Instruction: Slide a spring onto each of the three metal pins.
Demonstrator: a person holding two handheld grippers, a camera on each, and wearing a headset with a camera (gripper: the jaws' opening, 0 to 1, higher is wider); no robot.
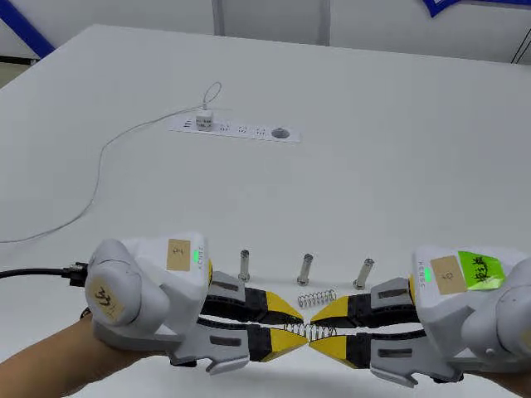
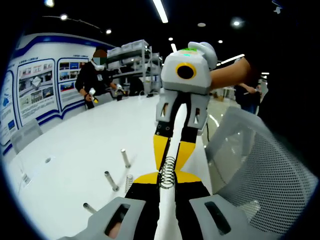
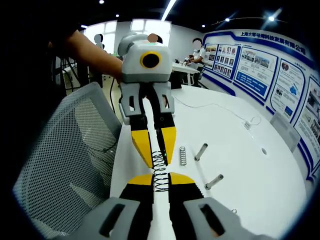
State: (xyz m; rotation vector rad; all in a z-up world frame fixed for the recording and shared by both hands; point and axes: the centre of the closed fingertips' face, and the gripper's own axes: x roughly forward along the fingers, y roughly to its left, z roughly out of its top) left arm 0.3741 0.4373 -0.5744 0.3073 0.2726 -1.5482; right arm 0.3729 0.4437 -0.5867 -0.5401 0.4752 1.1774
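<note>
Three short metal pins stand in a row on the white table. My left gripper and right gripper meet tip to tip just in front of them. A small spring spans the two sets of yellow tips, and each gripper is shut on one end. The spring sits between my left gripper's tips in its own view, and the spring sits between my right gripper's tips likewise. A second spring lies loose near the middle pin.
A white power strip with a plugged charger and a cable lies farther back on the table. A grey mesh chair stands at the near table edge. People stand at benches in the background.
</note>
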